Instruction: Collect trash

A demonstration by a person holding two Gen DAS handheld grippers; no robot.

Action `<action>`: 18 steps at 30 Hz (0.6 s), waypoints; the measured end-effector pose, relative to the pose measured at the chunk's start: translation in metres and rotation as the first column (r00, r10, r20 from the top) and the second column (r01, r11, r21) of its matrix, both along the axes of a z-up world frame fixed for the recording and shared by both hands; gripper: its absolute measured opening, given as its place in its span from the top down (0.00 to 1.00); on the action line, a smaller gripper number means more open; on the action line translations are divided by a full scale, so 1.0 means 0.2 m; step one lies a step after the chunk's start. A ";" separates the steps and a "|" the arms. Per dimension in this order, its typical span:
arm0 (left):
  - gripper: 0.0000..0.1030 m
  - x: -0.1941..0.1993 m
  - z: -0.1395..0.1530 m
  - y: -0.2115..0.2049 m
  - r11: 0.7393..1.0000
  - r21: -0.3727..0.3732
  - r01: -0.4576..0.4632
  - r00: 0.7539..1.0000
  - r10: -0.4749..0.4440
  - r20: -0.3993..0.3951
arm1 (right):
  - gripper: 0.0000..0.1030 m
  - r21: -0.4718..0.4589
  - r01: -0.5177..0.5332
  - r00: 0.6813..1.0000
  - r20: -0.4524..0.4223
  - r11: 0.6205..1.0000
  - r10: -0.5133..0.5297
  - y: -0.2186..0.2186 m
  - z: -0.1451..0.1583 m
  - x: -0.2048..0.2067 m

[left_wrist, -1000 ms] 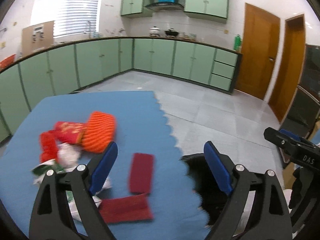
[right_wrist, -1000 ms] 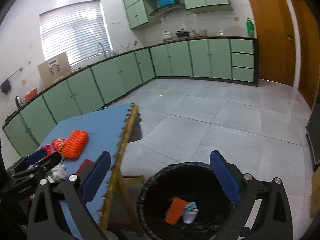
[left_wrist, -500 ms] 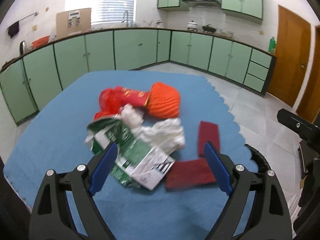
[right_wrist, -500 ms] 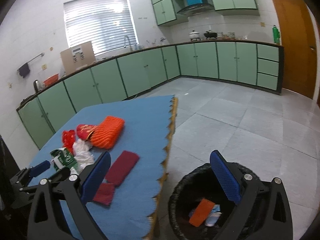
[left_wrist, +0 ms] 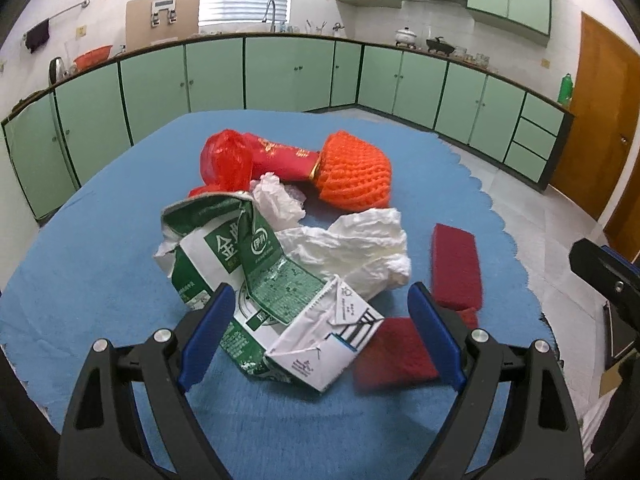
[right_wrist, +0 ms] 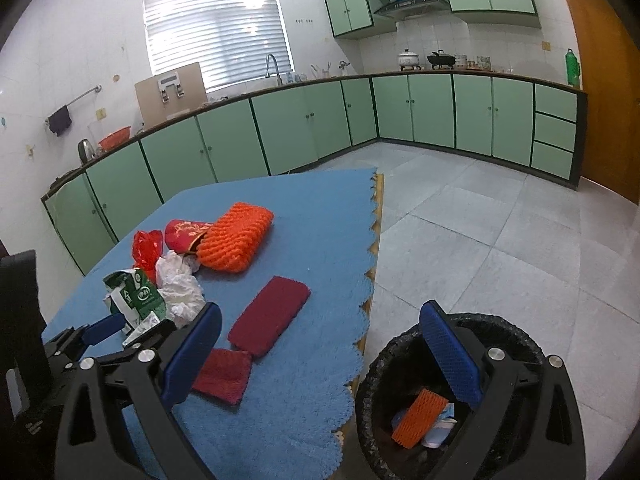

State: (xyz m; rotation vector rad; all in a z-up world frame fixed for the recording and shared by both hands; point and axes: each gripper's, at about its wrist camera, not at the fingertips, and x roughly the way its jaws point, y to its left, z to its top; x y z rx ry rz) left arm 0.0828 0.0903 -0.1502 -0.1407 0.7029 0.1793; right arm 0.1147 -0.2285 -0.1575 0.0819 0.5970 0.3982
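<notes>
left wrist view: the left gripper gapes wide around the crushed milk carton, not yet pinching; closing comes next, then the bin. right gripper wide, empty.

Bright even daylight from the blinded window, mild glare on its slats, soft faint shadows, strong fisheye bending with black vignetted corners, slight motion blur on the red pad nearest the lens

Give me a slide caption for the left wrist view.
Open left gripper straddling a crushed milk carton among table trash.
</notes>
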 end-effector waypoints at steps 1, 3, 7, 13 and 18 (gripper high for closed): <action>0.17 0.01 -0.01 0.01 1.000 -0.005 -0.006 1.000 0.006 -0.010 | 0.05 -0.002 0.000 1.000 -0.001 1.000 0.000 0.00 -0.01 0.00; 0.17 0.01 -0.03 0.03 1.000 -0.011 -0.015 1.000 0.014 -0.025 | 0.05 -0.003 0.001 1.000 -0.006 1.000 -0.001 0.00 -0.01 0.01; 0.17 -0.01 -0.05 0.07 0.999 -0.030 -0.035 0.998 0.033 -0.054 | 0.05 -0.003 -0.004 1.000 -0.019 1.000 0.004 0.02 -0.03 0.03; 0.17 -0.06 -0.04 0.16 0.995 -0.059 -0.078 0.994 0.073 -0.076 | 0.05 -0.013 -0.036 0.999 -0.029 0.999 0.035 0.08 -0.05 0.03; 0.17 -0.11 -0.01 0.21 0.990 -0.055 -0.126 0.989 0.121 -0.090 | 0.05 -0.018 -0.060 0.998 -0.034 0.998 0.059 0.13 -0.06 0.03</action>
